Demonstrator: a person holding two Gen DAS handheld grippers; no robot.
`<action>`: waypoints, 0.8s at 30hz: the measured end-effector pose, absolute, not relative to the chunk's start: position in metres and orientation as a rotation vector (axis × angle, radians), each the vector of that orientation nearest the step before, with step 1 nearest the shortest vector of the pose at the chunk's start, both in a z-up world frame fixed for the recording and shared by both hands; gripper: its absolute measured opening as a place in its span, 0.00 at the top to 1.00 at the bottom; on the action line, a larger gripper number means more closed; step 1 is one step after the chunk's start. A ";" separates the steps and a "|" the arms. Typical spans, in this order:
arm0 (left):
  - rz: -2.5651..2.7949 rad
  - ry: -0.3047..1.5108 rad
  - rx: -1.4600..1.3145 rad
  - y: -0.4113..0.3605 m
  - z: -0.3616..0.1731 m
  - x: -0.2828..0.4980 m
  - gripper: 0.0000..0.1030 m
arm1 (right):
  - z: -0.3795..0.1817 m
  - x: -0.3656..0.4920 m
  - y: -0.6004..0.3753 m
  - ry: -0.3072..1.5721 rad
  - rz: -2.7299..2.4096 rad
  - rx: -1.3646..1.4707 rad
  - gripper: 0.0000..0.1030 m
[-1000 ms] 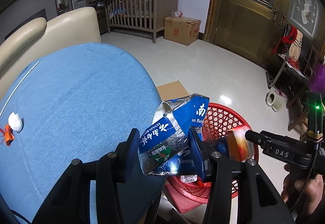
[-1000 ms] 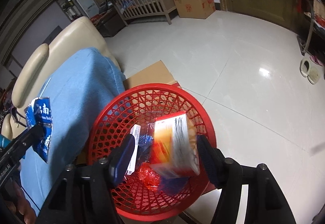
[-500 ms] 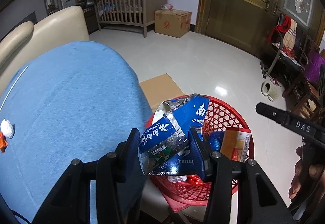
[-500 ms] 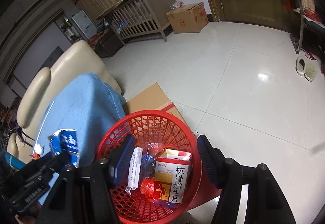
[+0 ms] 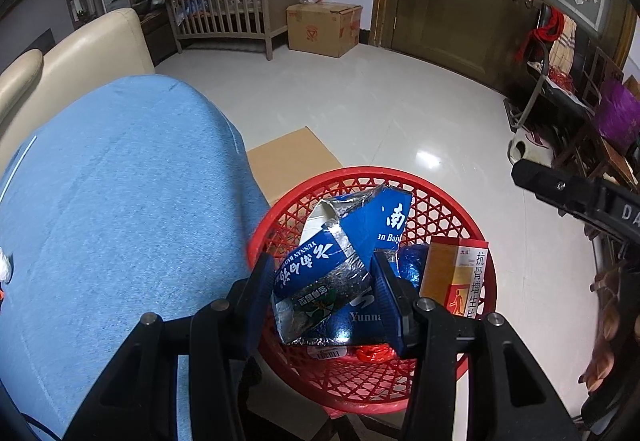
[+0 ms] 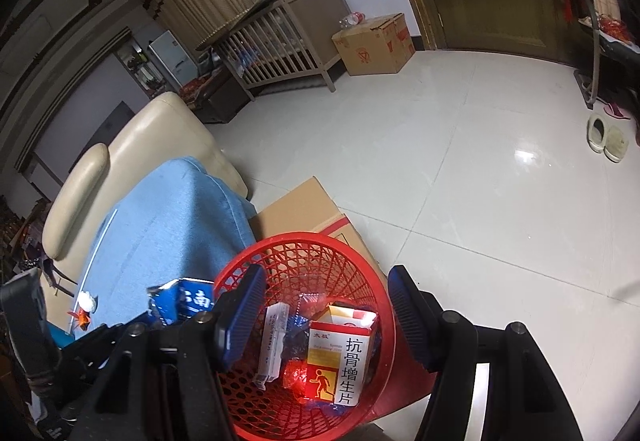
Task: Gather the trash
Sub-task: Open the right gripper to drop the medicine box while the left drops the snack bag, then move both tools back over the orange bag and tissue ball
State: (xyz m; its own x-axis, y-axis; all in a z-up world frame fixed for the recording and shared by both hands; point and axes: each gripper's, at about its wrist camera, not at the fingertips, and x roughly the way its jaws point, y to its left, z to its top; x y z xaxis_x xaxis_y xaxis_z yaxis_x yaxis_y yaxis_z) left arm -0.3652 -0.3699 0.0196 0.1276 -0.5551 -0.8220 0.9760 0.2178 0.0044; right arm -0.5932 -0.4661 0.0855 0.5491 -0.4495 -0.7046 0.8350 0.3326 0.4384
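My left gripper (image 5: 324, 293) is shut on a crumpled blue and silver carton (image 5: 340, 265) and holds it over the near rim of the red mesh basket (image 5: 460, 209). The carton also shows in the right wrist view (image 6: 188, 299). My right gripper (image 6: 326, 313) is open and empty above the basket (image 6: 348, 253). An orange and white medicine box (image 6: 340, 365) stands inside the basket, beside a white slim box (image 6: 274, 341) and red and blue wrappers. The medicine box also shows in the left wrist view (image 5: 456, 277).
A blue cloth covers the table (image 5: 120, 201) left of the basket. A white wad (image 6: 86, 299) and an orange scrap (image 6: 82, 319) lie on it. Flat cardboard (image 6: 304, 205) lies under the basket. A cream sofa (image 5: 80, 49) and a cardboard box (image 5: 324, 29) stand beyond.
The medicine box dropped from my right gripper into the basket, and that gripper lifted away. My left gripper carried the blue carton rightward over the basket.
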 end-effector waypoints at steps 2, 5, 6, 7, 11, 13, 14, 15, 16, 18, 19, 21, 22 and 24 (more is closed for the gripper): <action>-1.233 0.818 0.656 -0.372 0.017 -0.365 0.49 | 0.088 -0.593 -0.467 0.509 -0.888 0.873 0.34; -1.242 0.863 0.664 -0.377 0.010 -0.365 0.42 | 0.092 -0.595 -0.468 0.497 -0.894 0.864 0.34; -1.241 0.868 0.671 -0.377 0.008 -0.365 0.37 | 0.094 -0.595 -0.469 0.494 -0.896 0.862 0.34; -1.233 0.865 0.679 -0.377 0.007 -0.366 0.34 | 0.095 -0.595 -0.468 0.493 -0.896 0.861 0.34; -1.232 0.866 0.685 -0.375 0.006 -0.368 0.33 | 0.099 -0.594 -0.466 0.491 -0.899 0.850 0.34; -1.227 0.859 0.676 -0.372 0.008 -0.366 0.33 | 0.100 -0.592 -0.464 0.491 -0.898 0.846 0.34; -1.227 0.861 0.670 -0.371 0.009 -0.365 0.33 | 0.101 -0.591 -0.463 0.493 -0.897 0.843 0.34; -1.225 0.862 0.665 -0.369 0.010 -0.362 0.33 | 0.102 -0.589 -0.462 0.496 -0.895 0.838 0.34; -1.220 0.861 0.659 -0.367 0.011 -0.361 0.33 | 0.102 -0.586 -0.461 0.497 -0.892 0.834 0.34; -1.213 0.861 0.646 -0.363 0.013 -0.357 0.33 | 0.105 -0.580 -0.459 0.504 -0.882 0.824 0.34; -1.211 0.864 0.639 -0.361 0.014 -0.354 0.33 | 0.105 -0.577 -0.457 0.508 -0.878 0.820 0.34; -1.205 0.866 0.620 -0.356 0.017 -0.349 0.33 | 0.107 -0.567 -0.453 0.517 -0.863 0.809 0.34; -1.201 0.864 0.610 -0.353 0.019 -0.346 0.33 | 0.108 -0.563 -0.452 0.521 -0.856 0.801 0.34; -1.190 0.862 0.589 -0.346 0.022 -0.339 0.33 | 0.111 -0.552 -0.449 0.528 -0.840 0.788 0.34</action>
State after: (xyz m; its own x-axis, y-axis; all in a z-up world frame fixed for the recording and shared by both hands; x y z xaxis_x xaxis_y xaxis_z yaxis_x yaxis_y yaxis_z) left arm -0.3388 -0.3460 0.0221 0.1281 -0.5465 -0.8276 0.9567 0.2881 -0.0422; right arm -0.5524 -0.4489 0.1111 0.5699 -0.4511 -0.6868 0.8145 0.4208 0.3995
